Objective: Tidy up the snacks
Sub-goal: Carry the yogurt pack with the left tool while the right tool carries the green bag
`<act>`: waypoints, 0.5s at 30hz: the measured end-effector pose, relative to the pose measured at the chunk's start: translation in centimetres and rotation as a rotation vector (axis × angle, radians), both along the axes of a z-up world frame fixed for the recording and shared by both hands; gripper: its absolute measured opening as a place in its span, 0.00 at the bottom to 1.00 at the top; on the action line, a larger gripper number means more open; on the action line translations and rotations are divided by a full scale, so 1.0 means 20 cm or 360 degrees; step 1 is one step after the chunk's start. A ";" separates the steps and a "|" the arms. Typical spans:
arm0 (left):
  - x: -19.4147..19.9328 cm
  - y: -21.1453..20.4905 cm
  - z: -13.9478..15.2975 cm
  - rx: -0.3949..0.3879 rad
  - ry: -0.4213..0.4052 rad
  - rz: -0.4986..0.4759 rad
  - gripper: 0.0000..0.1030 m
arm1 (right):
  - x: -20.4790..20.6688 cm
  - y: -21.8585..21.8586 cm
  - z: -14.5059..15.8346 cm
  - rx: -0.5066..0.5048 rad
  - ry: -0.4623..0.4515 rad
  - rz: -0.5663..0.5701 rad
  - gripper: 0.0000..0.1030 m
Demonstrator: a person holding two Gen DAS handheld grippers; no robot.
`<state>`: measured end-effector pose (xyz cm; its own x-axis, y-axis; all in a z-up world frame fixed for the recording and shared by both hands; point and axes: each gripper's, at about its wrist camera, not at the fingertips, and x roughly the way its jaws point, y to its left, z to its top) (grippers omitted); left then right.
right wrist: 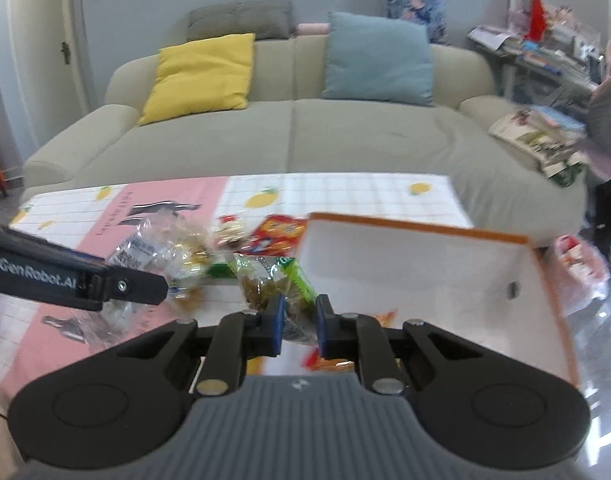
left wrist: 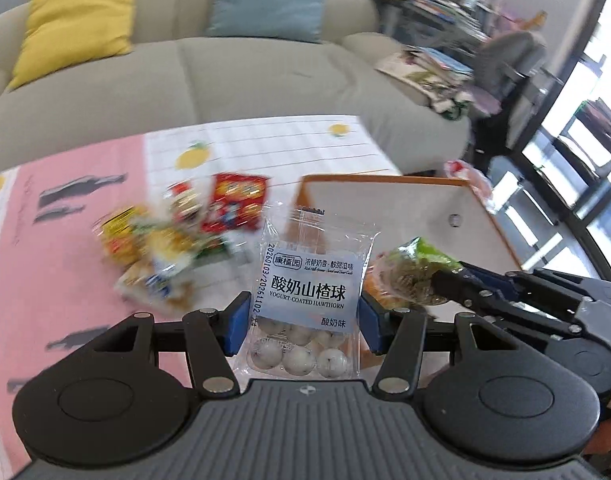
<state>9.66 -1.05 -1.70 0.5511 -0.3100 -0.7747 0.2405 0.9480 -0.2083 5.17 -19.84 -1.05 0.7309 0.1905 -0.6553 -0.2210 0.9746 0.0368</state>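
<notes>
My left gripper (left wrist: pixel 303 322) is shut on a clear packet of yogurt-coated hawthorn balls (left wrist: pixel 311 292) and holds it upright above the table. My right gripper (right wrist: pixel 299 322) is shut on a green packet of brownish snacks (right wrist: pixel 275 284), next to the left wall of the white box with an orange rim (right wrist: pixel 425 276). That green packet also shows in the left wrist view (left wrist: pixel 415 276), at the box's (left wrist: pixel 393 200) near left corner. A pile of loose snack packets (left wrist: pixel 177 236) lies on the table left of the box.
The table carries a pink and white lemon-print cloth (right wrist: pixel 345 192). A beige sofa (right wrist: pixel 305 128) with yellow and blue cushions stands behind it. An orange packet (right wrist: pixel 329 362) lies inside the box. A red-and-white bag (right wrist: pixel 577 260) sits right of the box.
</notes>
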 end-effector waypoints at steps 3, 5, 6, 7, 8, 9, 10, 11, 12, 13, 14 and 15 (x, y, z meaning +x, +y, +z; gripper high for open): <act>0.06 -0.12 0.00 0.0026 -0.0016 -0.0079 0.61 | 0.02 -0.10 0.00 -0.0039 -0.0005 -0.0048 0.12; 0.10 -0.19 -0.01 0.0021 -0.0001 -0.0123 0.61 | 0.05 -0.15 -0.01 -0.0060 -0.0012 -0.0086 0.11; 0.12 -0.22 -0.01 0.0013 0.0015 -0.0142 0.61 | 0.07 -0.19 -0.01 -0.0068 -0.0010 -0.0105 0.11; 0.14 -0.26 -0.02 0.0011 0.0026 -0.0166 0.61 | 0.08 -0.22 -0.01 -0.0072 -0.0005 -0.0120 0.11; 0.16 -0.29 -0.03 0.0019 0.0031 -0.0188 0.61 | 0.10 -0.26 -0.02 -0.0071 0.0002 -0.0137 0.11; 0.18 -0.33 -0.03 0.0036 0.0030 -0.0209 0.61 | 0.12 -0.29 -0.02 -0.0069 0.0015 -0.0155 0.11; 0.19 -0.36 -0.03 0.0052 0.0028 -0.0234 0.61 | 0.14 -0.32 -0.03 -0.0064 0.0029 -0.0173 0.11; 0.21 -0.40 -0.04 0.0064 0.0032 -0.0256 0.61 | 0.17 -0.34 -0.04 -0.0058 0.0043 -0.0191 0.11; 0.22 -0.42 -0.05 0.0072 0.0040 -0.0274 0.61 | 0.19 -0.37 -0.05 -0.0053 0.0057 -0.0205 0.10; 0.24 -0.45 -0.06 0.0081 0.0046 -0.0288 0.61 | 0.20 -0.39 -0.06 -0.0052 0.0070 -0.0214 0.10; 0.26 -0.48 -0.07 0.0101 0.0042 -0.0306 0.61 | 0.22 -0.41 -0.07 -0.0053 0.0086 -0.0224 0.10; 0.27 -0.51 -0.08 0.0127 0.0039 -0.0332 0.61 | 0.24 -0.42 -0.07 -0.0058 0.0100 -0.0229 0.10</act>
<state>15.12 -11.18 -3.25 0.4624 -0.3525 -0.8136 0.4288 0.8921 -0.1428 9.97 -28.34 -2.53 0.7063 0.0624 -0.7051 -0.0776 0.9969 0.0105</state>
